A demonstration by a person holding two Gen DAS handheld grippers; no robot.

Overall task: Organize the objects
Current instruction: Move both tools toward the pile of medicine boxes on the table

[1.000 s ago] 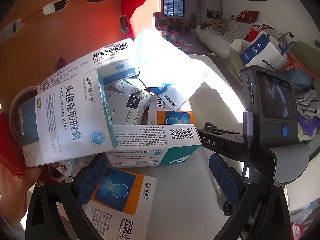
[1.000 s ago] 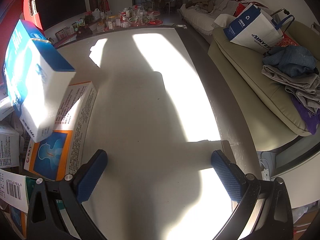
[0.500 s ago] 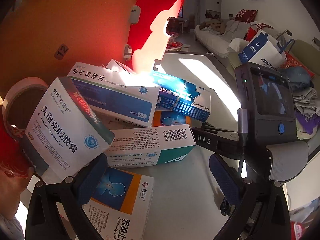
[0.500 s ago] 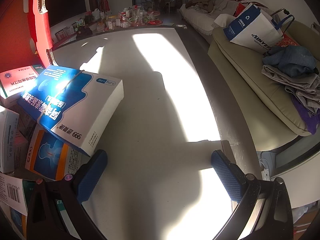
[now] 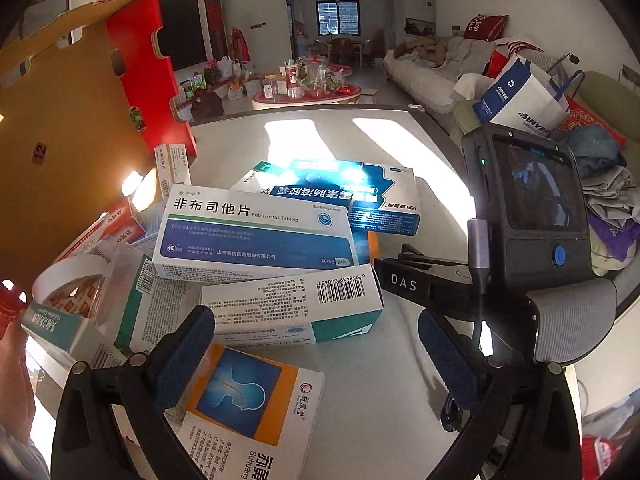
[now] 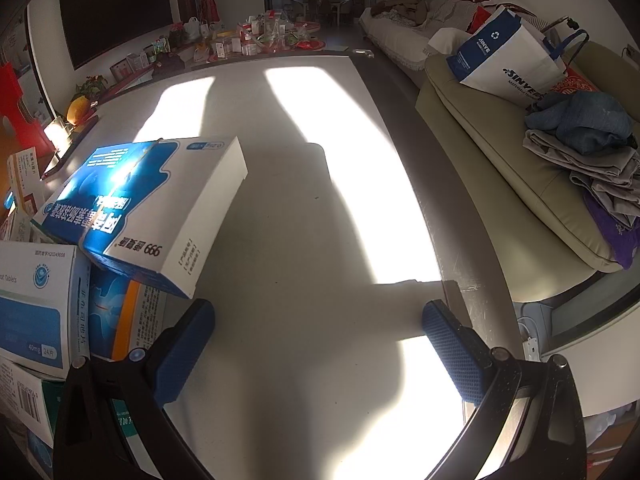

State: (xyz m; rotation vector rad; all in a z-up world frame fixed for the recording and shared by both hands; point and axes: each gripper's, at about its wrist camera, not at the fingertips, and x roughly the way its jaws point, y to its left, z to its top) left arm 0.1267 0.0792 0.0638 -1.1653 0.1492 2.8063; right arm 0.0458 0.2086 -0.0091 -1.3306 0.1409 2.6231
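Note:
A heap of medicine boxes lies on the white table (image 5: 372, 392). In the left wrist view a blue-and-white Febuxostat box (image 5: 256, 236) tops the heap, a dark blue 999 box (image 5: 352, 196) lies behind it, a white-and-teal box with a barcode (image 5: 292, 308) lies in front, and an orange-and-blue box (image 5: 248, 412) lies nearest. My left gripper (image 5: 316, 356) is open and empty just above these nearest boxes. My right gripper (image 6: 320, 352) is open and empty over bare table, with the 999 box (image 6: 148, 208) to its left.
A red-and-brown cardboard box (image 5: 80, 128) is held tilted up at the left. A tape roll (image 5: 68, 288) lies at the heap's left edge. The right gripper's body (image 5: 532, 216) stands close on the right. A sofa with clothes and a bag (image 6: 508, 60) lies beyond the table's right edge.
The cardboard box has lifted up and away to the left. The boxes that fell from it have settled into a heap on the table. Both grippers have stayed open and still.

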